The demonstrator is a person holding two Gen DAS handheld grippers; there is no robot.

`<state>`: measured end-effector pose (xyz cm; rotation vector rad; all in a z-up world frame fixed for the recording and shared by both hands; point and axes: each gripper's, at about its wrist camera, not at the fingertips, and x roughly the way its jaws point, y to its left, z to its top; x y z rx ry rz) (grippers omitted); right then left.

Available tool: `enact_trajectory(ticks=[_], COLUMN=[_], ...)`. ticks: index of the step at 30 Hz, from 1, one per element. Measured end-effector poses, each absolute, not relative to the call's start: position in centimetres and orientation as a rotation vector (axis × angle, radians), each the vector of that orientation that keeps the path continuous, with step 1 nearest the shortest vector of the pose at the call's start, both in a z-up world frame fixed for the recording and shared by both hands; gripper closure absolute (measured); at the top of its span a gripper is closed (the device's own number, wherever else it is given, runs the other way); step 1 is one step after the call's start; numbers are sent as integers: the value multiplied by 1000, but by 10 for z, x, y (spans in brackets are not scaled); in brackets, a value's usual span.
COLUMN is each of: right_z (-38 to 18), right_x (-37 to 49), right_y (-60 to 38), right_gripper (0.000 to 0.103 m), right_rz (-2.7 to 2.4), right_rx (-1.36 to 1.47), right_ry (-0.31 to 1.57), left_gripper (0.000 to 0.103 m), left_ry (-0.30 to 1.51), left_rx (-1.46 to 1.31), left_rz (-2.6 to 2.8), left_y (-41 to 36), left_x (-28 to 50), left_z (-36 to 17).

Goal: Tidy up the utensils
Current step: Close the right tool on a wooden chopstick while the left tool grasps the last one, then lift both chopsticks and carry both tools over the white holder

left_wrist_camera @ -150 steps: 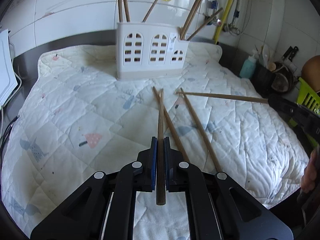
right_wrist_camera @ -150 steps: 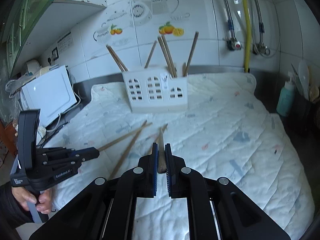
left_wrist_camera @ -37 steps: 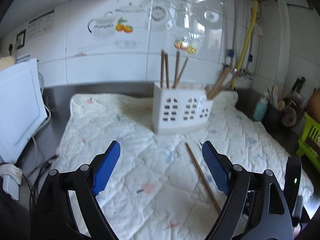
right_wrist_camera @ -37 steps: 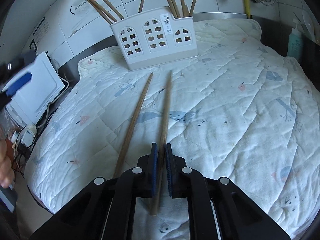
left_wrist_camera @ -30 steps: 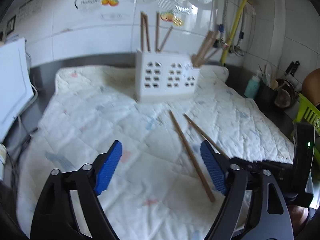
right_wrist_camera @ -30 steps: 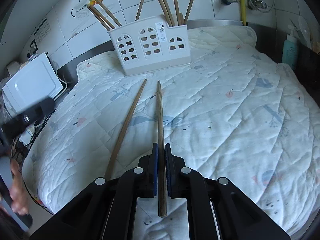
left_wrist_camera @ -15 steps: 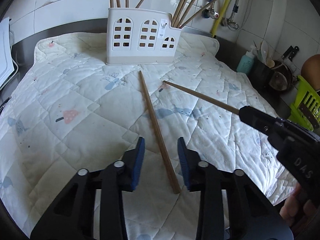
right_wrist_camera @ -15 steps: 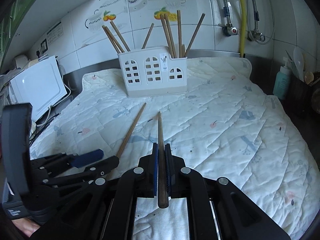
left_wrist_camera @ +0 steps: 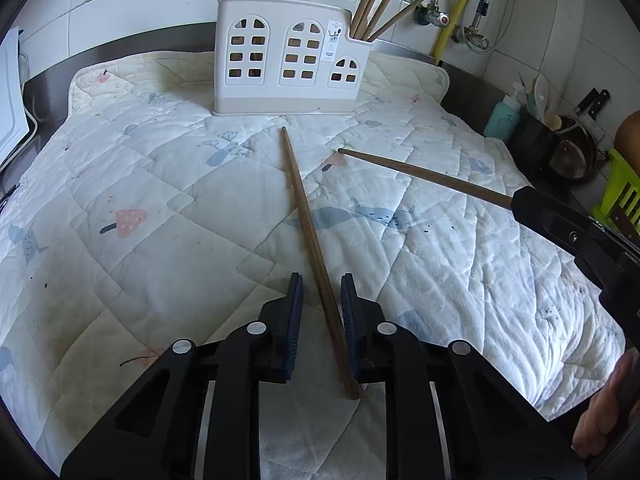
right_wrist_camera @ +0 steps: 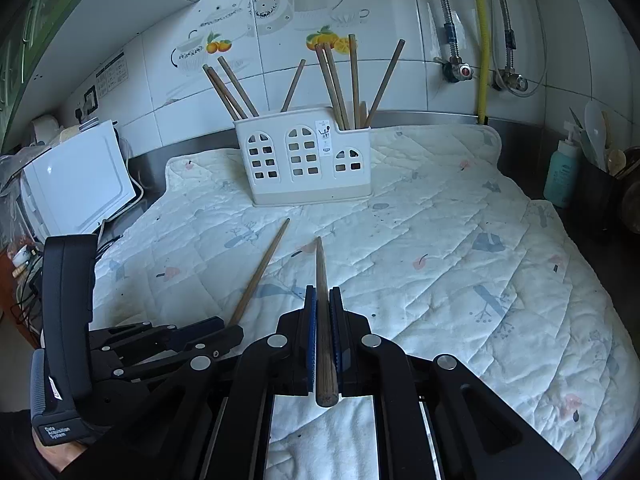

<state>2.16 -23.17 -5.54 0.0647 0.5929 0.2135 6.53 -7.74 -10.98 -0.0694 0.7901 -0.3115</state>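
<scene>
A brown chopstick (left_wrist_camera: 308,224) lies on the quilted mat, its near end between the fingers of my left gripper (left_wrist_camera: 321,296). The jaws are narrowly open around it, with a gap on each side. My right gripper (right_wrist_camera: 322,308) is shut on a second chopstick (right_wrist_camera: 321,280) and holds it above the mat; this chopstick also shows in the left wrist view (left_wrist_camera: 424,176). The lying chopstick shows in the right wrist view (right_wrist_camera: 262,272) too. A white utensil holder (left_wrist_camera: 286,64) with arched windows stands at the back and holds several chopsticks.
The quilted mat (left_wrist_camera: 160,200) covers the counter. A white appliance (right_wrist_camera: 76,184) stands at the left. A teal bottle (left_wrist_camera: 502,118), a dark utensil pot (left_wrist_camera: 536,136) and a green rack (left_wrist_camera: 622,192) stand at the right. Pipes (right_wrist_camera: 482,40) run down the tiled wall.
My left gripper has narrowed from wide open around the lying chopstick. My right gripper has lifted its chopstick off the mat.
</scene>
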Motion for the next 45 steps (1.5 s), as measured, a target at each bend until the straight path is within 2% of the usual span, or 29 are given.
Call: enact_trajectory(ticks=[4,15,24,35,36,45], right_z=[-55,-46,-38,-38,-38,-33], right_x=[21,19,19,21,21,21], right_y=[-231,-231,-226,-224,-224,-221], right_gripper=[96,96,96,96,96,96], right_rz=[212,213,219,223,224,234], right_rx=[61,61,50,44,44,34], right_ry=[591,566,550,555,554,541], left_gripper=[94,98,98,98,94,97], left_ry=[794,798,751,800,804,809], left_rx=[-34,-97,-100,-107,-112,-70], left_rz=[-286,-310,-329,-339,-339,-337], left_y=[-82,-56,-49,-48,-47,-53], left_x=[65,71,70,71,72,72], left_z=[-109,-98,-95,-111,-111,-111])
